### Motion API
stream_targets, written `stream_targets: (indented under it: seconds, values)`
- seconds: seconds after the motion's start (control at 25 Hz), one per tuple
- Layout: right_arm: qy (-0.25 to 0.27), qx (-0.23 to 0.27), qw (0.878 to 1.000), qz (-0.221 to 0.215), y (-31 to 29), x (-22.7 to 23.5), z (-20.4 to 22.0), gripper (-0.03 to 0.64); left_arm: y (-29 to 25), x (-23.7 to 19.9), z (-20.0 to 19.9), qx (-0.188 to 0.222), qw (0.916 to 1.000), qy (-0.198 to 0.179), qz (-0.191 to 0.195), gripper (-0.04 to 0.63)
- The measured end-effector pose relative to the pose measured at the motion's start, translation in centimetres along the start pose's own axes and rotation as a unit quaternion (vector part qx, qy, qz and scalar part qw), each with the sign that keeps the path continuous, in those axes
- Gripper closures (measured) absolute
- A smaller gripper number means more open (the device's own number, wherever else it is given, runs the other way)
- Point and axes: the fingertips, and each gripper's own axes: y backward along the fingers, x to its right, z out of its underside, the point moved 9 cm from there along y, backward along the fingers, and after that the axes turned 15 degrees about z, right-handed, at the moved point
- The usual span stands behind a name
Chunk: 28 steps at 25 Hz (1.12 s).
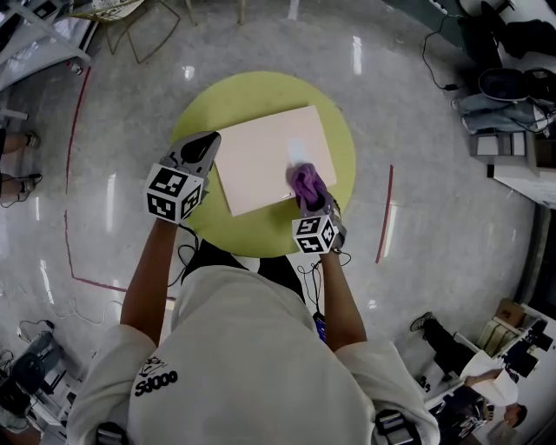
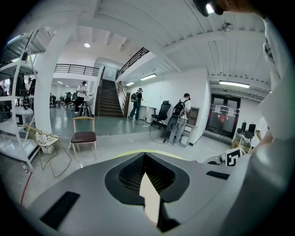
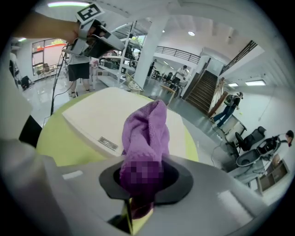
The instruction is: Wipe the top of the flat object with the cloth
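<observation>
A cream flat board (image 1: 261, 161) lies on a round yellow-green table (image 1: 339, 139). My right gripper (image 1: 311, 202) is shut on a purple cloth (image 1: 304, 181), which rests on the board's near right corner. In the right gripper view the cloth (image 3: 145, 129) sticks up out of the right gripper (image 3: 143, 170), with the board (image 3: 97, 113) beyond it. My left gripper (image 1: 207, 149) sits at the board's left edge, jaws closed together with nothing between them. In the left gripper view the left gripper (image 2: 145, 159) points level across the room, and a sliver of the board (image 2: 150, 198) shows below it.
A wire-framed chair (image 1: 130, 22) stands past the table on the left, seen also as a chair (image 2: 84, 136) in the left gripper view. Red tape lines (image 1: 383, 215) mark the glossy floor. Bags and cables (image 1: 508, 83) lie at the far right. People (image 2: 179, 117) stand far off.
</observation>
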Motion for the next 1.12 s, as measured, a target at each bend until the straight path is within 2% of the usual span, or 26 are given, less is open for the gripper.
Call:
stream_targets:
  seconds: [0.16, 0.36, 0.52, 0.8, 1.12]
  values:
    - [-0.018, -0.030, 0.999, 0.034, -0.9, 3.2, 1.6, 0.543, -0.8, 0.1, -0.3, -0.005, 1.0000, -0.003, 0.007, 0.591]
    - [-0.028, -0.053, 0.997, 0.052, -1.8, 5.6, 2.7, 0.543, -1.7, 0.4, -0.6, -0.007, 0.9999, -0.009, 0.013, 0.591]
    - [-0.065, -0.077, 0.991, 0.090, -2.0, 7.7, 2.5, 0.543, -2.1, 0.1, -1.1, -0.010, 0.9997, -0.015, 0.015, 0.591]
    - [-0.144, -0.022, 0.980, 0.133, 0.5, 12.4, -2.1, 0.543, -2.8, 0.0, -3.0, -0.001, 0.9990, -0.042, 0.017, 0.591]
    - [-0.169, 0.069, 0.969, 0.169, 3.8, 18.5, -9.9, 0.543, -2.2, -0.6, -8.3, 0.042, 0.9954, -0.085, -0.004, 0.591]
